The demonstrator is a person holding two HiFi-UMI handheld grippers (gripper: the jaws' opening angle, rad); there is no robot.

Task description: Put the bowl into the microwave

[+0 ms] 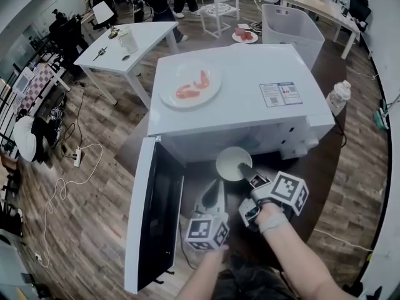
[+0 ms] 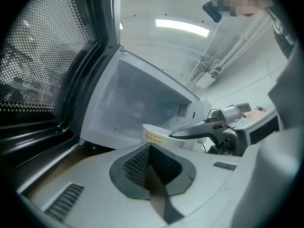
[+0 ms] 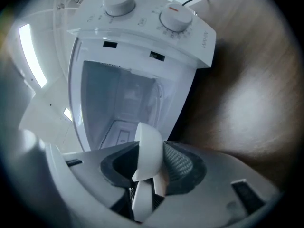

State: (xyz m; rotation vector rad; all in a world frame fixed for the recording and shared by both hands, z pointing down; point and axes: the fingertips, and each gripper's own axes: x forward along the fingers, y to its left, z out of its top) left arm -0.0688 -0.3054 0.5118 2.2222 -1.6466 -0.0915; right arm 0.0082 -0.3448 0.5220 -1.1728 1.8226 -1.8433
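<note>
A: Where is the bowl (image 1: 232,162) right now?
B: It hangs in front of the open microwave (image 1: 250,105), over the dark table (image 1: 328,167). It is not inside yet. The right tongs (image 1: 245,169) pinch it by the rim.
A: Only the rim? Could it fall?
B: I think so. The grip is on one thin edge. The bowl could swing or slip out if the hand jerks.
A: And the left tongs (image 1: 214,191)?
B: They are pressed together with nothing in them. They sit just beside the bowl, a bit lower. If the two hands cross, they could knock the bowl.
A: What about the door (image 1: 153,217)?
B: It stands wide open on the left. The bowl could bump it, or hit the edge of the hole, if it goes in crooked.
A: Anything farther back?
B: Yes. A plate (image 1: 214,87) with pink food (image 1: 201,79) sits on top of the microwave. A hard bump could shake the microwave and make that plate slide.
</note>
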